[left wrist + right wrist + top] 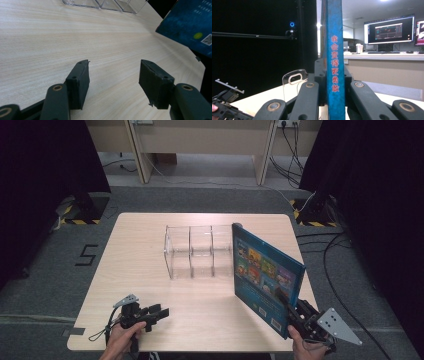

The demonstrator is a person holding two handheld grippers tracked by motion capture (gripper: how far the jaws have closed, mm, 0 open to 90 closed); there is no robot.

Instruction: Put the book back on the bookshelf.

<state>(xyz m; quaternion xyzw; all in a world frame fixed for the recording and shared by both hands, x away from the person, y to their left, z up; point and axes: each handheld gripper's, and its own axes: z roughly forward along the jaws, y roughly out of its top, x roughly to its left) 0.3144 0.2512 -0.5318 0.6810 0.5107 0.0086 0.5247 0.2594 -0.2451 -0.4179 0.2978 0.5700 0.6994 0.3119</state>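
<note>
A thin blue picture book [262, 272] stands upright on edge over the right part of the table, its back cover with small pictures facing left. My right gripper [294, 312] is shut on its near lower corner; in the right gripper view both jaws clamp the blue spine [334, 62] with red characters. A clear acrylic rack [197, 251] with three slots sits at the table's middle, just left of the book's far end. My left gripper [162, 312] rests low near the front left edge, jaws open over bare wood [113, 77]. The book's corner [190, 25] appears in the left gripper view.
The light wooden table [145, 285] has bare surface between the rack and the front edge. Black curtains hang on both sides, and cables run over the grey floor to the right. A desk with monitors [389, 30] stands beyond the table.
</note>
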